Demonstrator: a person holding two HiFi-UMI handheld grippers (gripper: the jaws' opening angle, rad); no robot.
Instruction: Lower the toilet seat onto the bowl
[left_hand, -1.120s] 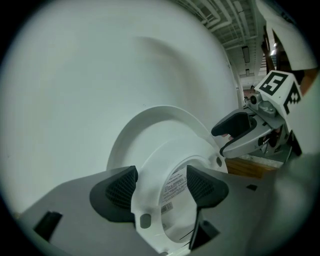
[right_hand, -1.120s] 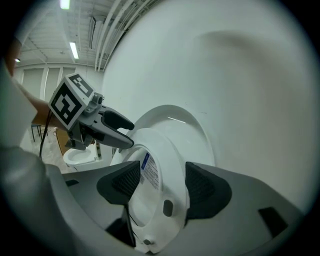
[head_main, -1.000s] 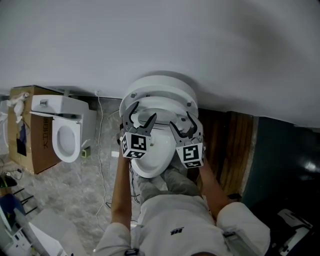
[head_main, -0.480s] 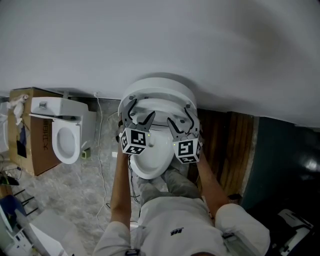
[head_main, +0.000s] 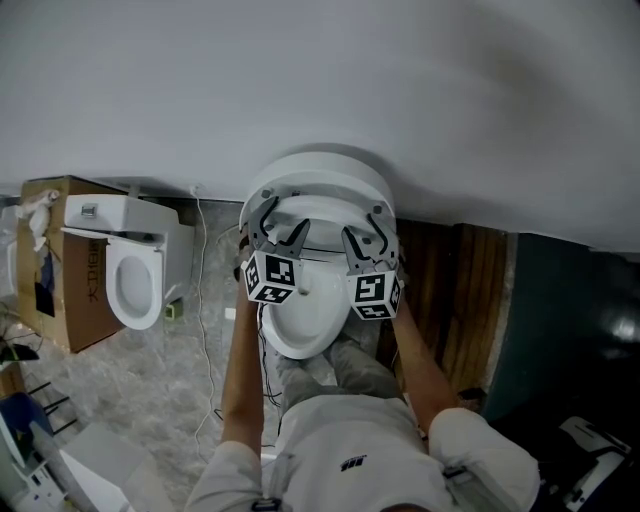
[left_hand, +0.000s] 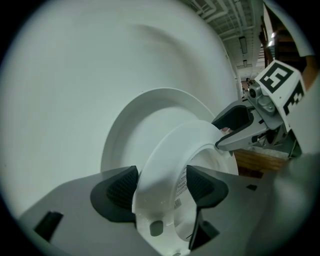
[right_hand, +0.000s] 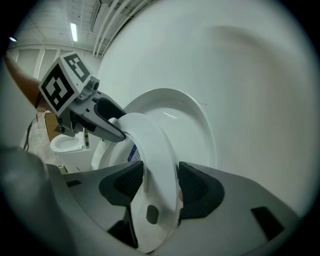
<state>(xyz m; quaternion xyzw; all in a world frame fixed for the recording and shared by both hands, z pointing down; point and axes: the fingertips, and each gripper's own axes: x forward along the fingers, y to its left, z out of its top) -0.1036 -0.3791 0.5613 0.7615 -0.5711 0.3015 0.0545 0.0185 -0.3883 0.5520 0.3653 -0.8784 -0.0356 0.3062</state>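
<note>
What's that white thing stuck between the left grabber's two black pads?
That's the rim of the white plastic toilet seat, raised off the bowl. The left gripper pinches it between its jaws, as the left gripper view shows.

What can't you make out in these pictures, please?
Hinge of the seat: head view, hidden behind the raised seat.
Print on the label: left gripper view, too small, partly behind a jaw.
Rear of the bowl: head view, covered by the left gripper and right gripper.
Print on the box: head view, too small.
</note>
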